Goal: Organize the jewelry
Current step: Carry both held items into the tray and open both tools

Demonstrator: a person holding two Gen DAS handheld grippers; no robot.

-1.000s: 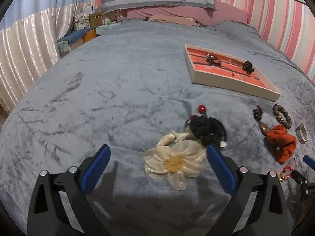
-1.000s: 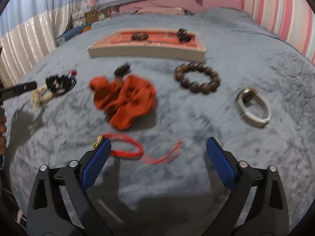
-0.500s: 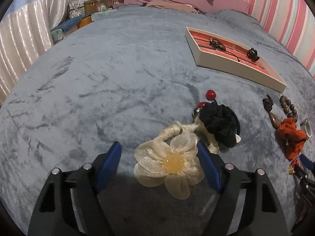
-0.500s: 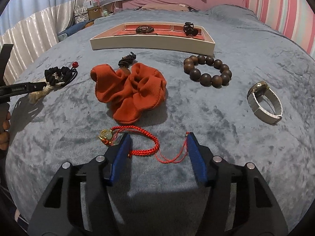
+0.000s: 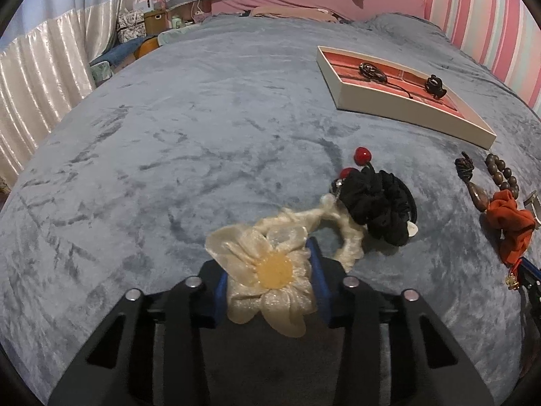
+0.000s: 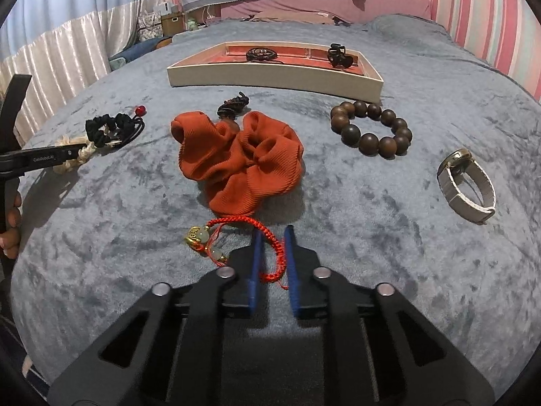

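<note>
My left gripper [image 5: 267, 270] is shut on a cream flower hair tie [image 5: 270, 274] whose loop trails to the right on the grey bed cover. My right gripper [image 6: 272, 247] is shut on a red braided bracelet [image 6: 236, 226] with a gold charm and pale beads. The jewelry tray [image 5: 399, 105], cream with a red lining, lies at the far right in the left wrist view and far centre in the right wrist view [image 6: 270, 76]; it holds two dark items.
A black scrunchie with red beads [image 5: 378, 199] lies beside the flower tie. An orange scrunchie [image 6: 240, 159], a brown bead bracelet [image 6: 372, 128], a white-strap watch [image 6: 466, 182] and a dark knotted piece [image 6: 233, 106] lie on the bed. Pillows sit at the back.
Both grippers moved forward and closed: the left on the flower hair tie, the right on the red bracelet.
</note>
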